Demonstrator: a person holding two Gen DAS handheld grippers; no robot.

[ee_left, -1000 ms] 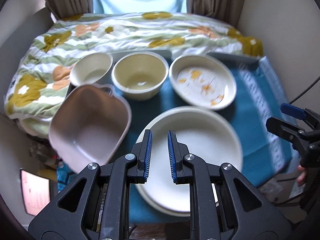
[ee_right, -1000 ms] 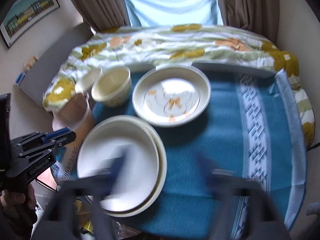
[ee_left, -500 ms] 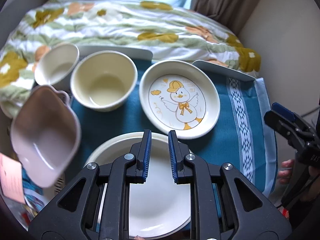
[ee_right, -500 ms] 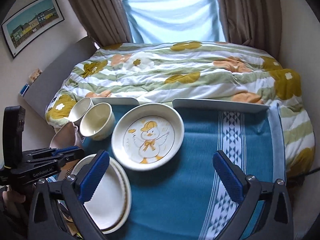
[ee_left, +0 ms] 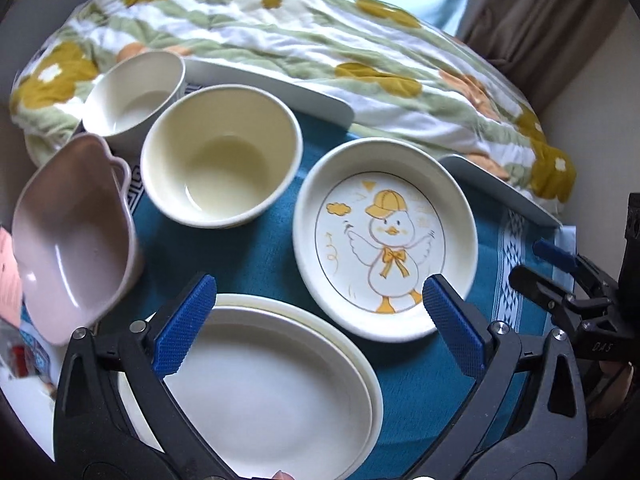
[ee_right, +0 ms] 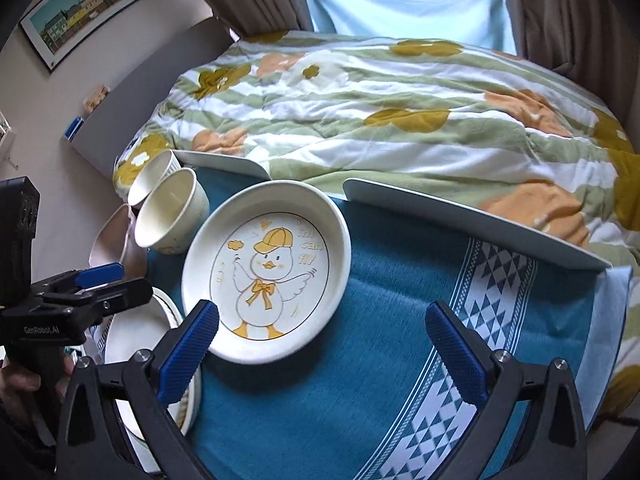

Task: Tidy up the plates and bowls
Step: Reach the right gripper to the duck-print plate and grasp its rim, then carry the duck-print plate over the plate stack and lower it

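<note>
A duck-print plate lies on the blue cloth, also in the right wrist view. Two stacked white plates lie at the front left. A cream bowl, a smaller white bowl and a tilted pink bowl stand at the left. My left gripper is open and empty above the stacked plates. My right gripper is open and empty, just in front of the duck plate, over the cloth.
The cloth covers a small table against a bed with a flowered quilt. Two white boards lie at the table's far edge. Curtains and a window are behind. The other gripper shows at each view's side.
My left gripper has opened wide from nearly shut and shifted slightly. My right gripper has moved forward and lower toward the duck plate, staying open.
</note>
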